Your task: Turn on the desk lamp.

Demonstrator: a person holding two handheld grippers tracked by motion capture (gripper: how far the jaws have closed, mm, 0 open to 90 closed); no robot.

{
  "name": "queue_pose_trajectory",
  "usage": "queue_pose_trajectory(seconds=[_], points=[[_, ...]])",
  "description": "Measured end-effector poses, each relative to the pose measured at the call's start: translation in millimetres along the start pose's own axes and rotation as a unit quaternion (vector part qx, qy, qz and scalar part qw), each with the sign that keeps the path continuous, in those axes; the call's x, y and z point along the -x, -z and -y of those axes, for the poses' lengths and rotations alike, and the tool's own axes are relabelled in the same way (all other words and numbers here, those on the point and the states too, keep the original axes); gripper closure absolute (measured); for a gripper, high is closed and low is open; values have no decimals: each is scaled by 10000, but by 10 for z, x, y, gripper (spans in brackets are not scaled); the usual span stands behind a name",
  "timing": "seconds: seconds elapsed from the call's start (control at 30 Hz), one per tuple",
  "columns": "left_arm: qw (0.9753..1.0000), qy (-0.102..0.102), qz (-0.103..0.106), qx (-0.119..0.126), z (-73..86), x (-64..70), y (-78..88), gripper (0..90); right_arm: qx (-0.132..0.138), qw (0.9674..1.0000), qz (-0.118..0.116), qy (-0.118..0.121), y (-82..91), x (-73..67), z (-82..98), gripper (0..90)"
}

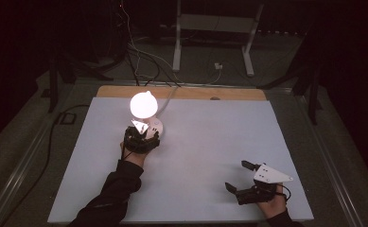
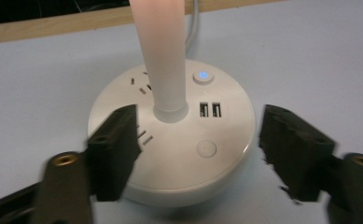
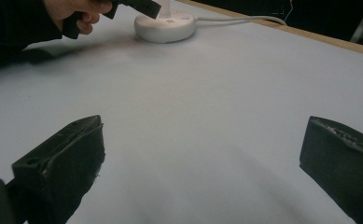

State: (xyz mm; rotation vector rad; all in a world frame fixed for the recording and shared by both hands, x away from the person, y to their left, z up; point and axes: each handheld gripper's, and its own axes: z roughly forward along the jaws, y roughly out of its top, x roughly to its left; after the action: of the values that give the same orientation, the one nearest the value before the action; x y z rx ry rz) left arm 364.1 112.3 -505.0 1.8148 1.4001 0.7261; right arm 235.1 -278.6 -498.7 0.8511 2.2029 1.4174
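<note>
The high view looks forward and down over the whole counter (image 1: 196,142) from the person's side, far enough to take in the floor beyond. The left gripper view rides close behind the left claw (image 2: 198,154), facing the lamp base (image 2: 179,140) just ahead of it. The right gripper view sits low behind the right claw (image 3: 202,163), looking across bare counter to the same lamp base (image 3: 165,28), well ahead of it; all three views share that base
</note>
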Motion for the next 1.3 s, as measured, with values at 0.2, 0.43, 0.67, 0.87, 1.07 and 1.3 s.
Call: queue_pose_trajectory(seconds=[0.2, 0.43, 0.67, 0.87, 1.07, 1.3], points=[[9997, -123, 60, -180, -15, 19, 2, 77, -4, 10000, 5, -20, -4, 10, 7, 0], [9993, -138, 352, -67, -65, 62, 65, 4, -21, 9999, 7, -99, -10, 28, 30, 0], [9967, -107, 800, 13, -76, 18, 158, 3, -30, 9999, 18, -102, -12, 40, 35, 0], [9924, -195, 1214, -2, -57, -41, 283, 3, -20, 10000, 13, -92, -1, 29, 25, 0], [9886, -288, 1475, 52, -39, -144, 470, 3, 3, 10000, 17, -53, 1, 17, 10, 0], [9875, -313, 1540, 71, 36, -270, 633, 3, -22, 10000, 33, -46, -2, 11, 11, 0]])
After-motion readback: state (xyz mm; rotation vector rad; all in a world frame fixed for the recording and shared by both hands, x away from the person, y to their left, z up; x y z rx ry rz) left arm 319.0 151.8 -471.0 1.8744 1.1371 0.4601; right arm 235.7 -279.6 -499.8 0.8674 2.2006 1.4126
